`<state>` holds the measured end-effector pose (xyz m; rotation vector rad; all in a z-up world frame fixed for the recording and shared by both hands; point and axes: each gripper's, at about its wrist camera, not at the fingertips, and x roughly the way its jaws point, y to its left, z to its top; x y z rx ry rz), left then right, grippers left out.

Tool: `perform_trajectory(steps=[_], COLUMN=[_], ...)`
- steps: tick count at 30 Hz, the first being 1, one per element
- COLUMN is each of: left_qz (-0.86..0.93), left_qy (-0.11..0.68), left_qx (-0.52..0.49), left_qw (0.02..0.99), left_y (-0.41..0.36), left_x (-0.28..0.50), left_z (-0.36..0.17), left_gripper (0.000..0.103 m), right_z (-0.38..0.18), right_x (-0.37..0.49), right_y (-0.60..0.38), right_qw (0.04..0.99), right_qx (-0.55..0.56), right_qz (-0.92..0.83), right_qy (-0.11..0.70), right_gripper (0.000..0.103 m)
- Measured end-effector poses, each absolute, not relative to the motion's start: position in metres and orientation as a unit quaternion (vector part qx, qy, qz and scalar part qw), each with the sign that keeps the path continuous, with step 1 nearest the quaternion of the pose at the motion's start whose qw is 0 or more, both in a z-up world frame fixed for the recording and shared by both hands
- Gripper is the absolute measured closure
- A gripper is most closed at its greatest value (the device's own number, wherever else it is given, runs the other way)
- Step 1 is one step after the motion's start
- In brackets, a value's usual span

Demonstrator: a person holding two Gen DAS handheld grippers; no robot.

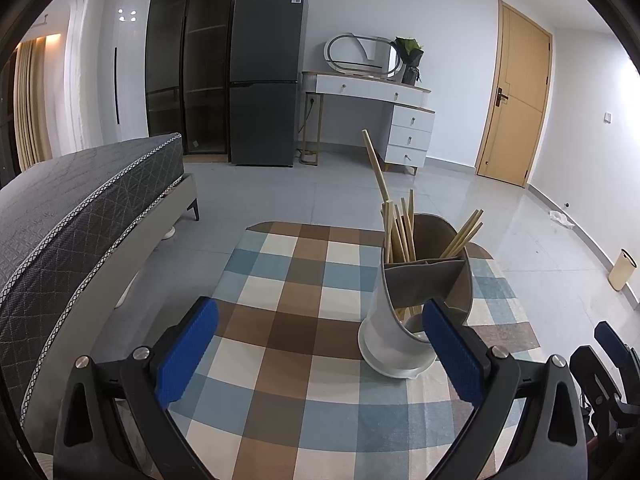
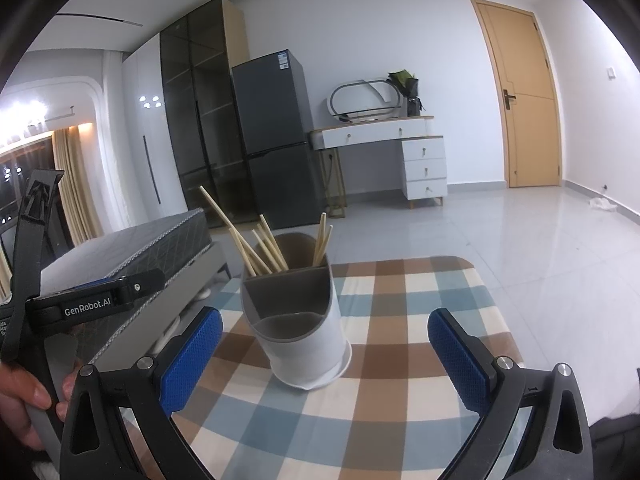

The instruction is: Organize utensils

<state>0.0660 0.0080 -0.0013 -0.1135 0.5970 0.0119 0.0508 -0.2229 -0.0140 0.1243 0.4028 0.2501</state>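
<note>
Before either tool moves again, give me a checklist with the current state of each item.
1. Left tool open, nothing between its fingers: ok.
2. Right tool open, nothing held: ok.
3. Utensil holder upright on the checkered tablecloth: ok.
4. Chopsticks all inside the holder: ok; none seen lying on the cloth.
5. Chopsticks sorted into one compartment: not ok; they stand in two groups, and one sticks up higher and leans outward.
6. Front compartment contents: cannot tell.

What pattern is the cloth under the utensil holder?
The tablecloth is a plaid check of brown, blue-grey and cream squares, clearest in the right wrist view.
</note>
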Motion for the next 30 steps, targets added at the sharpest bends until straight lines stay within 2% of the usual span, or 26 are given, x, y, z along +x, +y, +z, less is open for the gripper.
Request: perform_trajectory(steps=[30], left_qz=[0.008], left_qy=[0.302], left_qx=[-0.062], left_qw=[0.951], left_y=[0.0080], left_x=[0.0690], left_z=[-0.0004], left_gripper=[0.004], right_z=[-0.0190], right_x=[0.0536], right_y=[-0.2222], right_qw=[0.967], right_qx=[0.064], right_qz=[0.130], right_qy=[0.209], right_gripper=[0.000])
